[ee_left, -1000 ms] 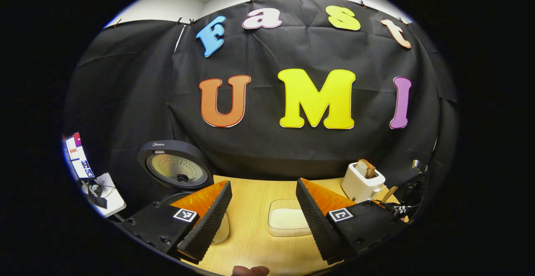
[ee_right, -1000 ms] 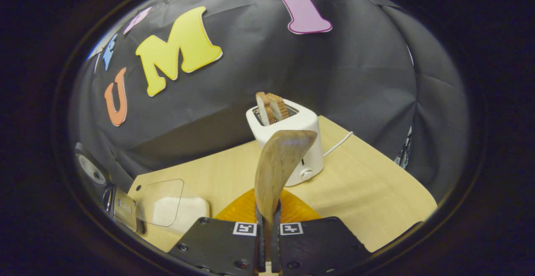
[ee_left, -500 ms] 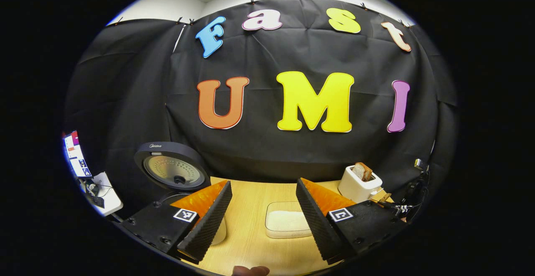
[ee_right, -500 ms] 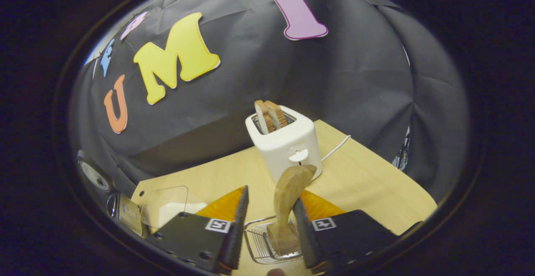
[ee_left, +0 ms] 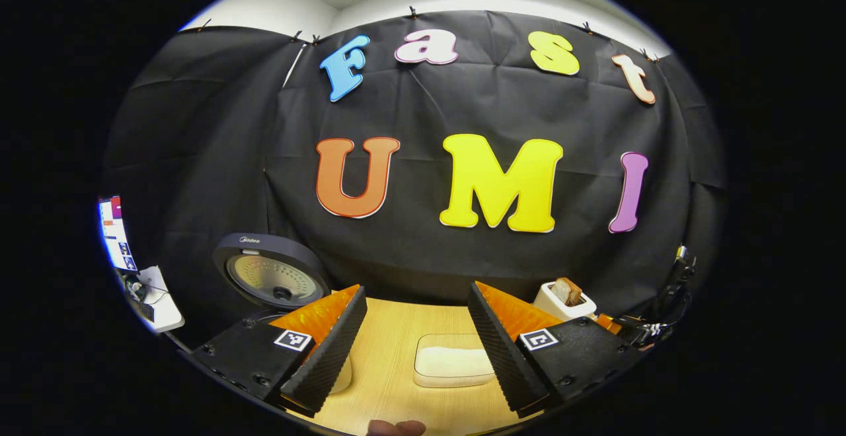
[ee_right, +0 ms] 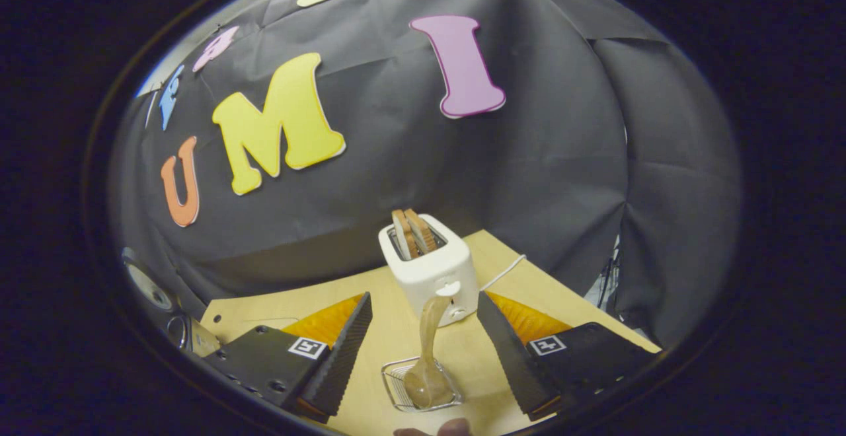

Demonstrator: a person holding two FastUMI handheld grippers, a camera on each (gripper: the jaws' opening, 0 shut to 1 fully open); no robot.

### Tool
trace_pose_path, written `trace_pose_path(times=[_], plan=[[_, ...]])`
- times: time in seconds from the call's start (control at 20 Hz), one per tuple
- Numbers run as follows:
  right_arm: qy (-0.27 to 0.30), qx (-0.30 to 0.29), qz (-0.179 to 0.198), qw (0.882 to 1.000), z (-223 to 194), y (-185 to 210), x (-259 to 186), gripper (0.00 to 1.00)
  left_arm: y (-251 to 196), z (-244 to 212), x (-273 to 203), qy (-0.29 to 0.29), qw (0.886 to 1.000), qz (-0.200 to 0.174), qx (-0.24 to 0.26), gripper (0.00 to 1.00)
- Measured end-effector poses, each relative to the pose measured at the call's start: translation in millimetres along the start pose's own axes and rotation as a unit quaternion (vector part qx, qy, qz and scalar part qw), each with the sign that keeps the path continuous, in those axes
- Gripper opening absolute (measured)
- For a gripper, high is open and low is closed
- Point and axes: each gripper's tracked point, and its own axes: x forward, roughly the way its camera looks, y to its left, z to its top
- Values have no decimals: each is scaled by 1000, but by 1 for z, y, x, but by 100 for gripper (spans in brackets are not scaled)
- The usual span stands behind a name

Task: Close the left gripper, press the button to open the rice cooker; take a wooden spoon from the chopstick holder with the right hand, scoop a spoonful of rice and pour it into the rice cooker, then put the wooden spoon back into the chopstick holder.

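Jaws of both your grippers, left point(ee_left: 416, 350) and right point(ee_right: 423, 357), stand released; spoon point(ee_right: 429, 363) rests upright in holder point(ee_right: 396, 383) on worktop point(ee_right: 529, 284).

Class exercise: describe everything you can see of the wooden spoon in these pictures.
The wooden spoon looks like pale brown, smooth wood. It stands nearly upright in the wire chopstick holder, its broad end down in the basket and its narrower end up in front of the white toaster. The right gripper is open around it, its fingers not touching.

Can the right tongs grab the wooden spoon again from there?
Probably yes. The right tongs are open, and the wooden spoon stands in the chopstick holder between the fingers with nothing in front of it.
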Motion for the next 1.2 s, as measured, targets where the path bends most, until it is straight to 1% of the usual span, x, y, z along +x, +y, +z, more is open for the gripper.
trace_pose_path(times=[0.05,0.25,0.3,0.35,0.4,0.45,0.5,0.55,0.6,0.65,0.75,0.8,0.85,0.9,1.05,1.15,1.2], plan=[[-8,-5,5,1000,9,5,-9,90,6,4,0,-5,1000,6,-1,98],[-43,-30,22,998,41,30,-41,91,44,23,3,-22,999,37,0,98],[-50,-35,27,998,47,38,-48,95,56,28,3,-25,999,47,2,98],[-57,-40,34,997,53,47,-55,95,69,34,4,-28,998,57,4,98],[-63,-44,41,996,59,56,-62,91,84,43,5,-31,997,68,2,100],[-69,-49,49,995,63,65,-67,95,98,52,6,-37,996,79,-1,98],[-75,-54,56,994,67,72,-73,95,110,60,8,-42,995,89,-2,98],[-80,-59,62,993,71,79,-78,91,123,66,9,-44,994,99,-2,98],[-83,-62,67,992,73,86,-84,95,135,73,12,-43,993,108,-2,100],[-85,-62,72,992,76,92,-88,95,147,76,16,-36,992,117,-4,98],[-84,-65,78,991,79,100,-94,95,169,83,26,-25,991,129,-10,100],[-82,-69,81,991,79,104,-97,95,178,82,32,-16,991,133,-9,98],[-83,-73,84,990,80,108,-100,91,186,83,40,-6,991,137,-7,100],[-85,-75,86,990,81,110,-103,95,194,80,47,5,990,139,-5,98],[-92,-76,87,989,87,115,-108,95,213,75,71,37,990,132,-15,98],[-92,-79,88,989,89,115,-112,95,229,67,88,56,989,137,-17,98],[-92,-82,85,989,87,112,-112,91,236,63,95,66,988,141,-15,98]])
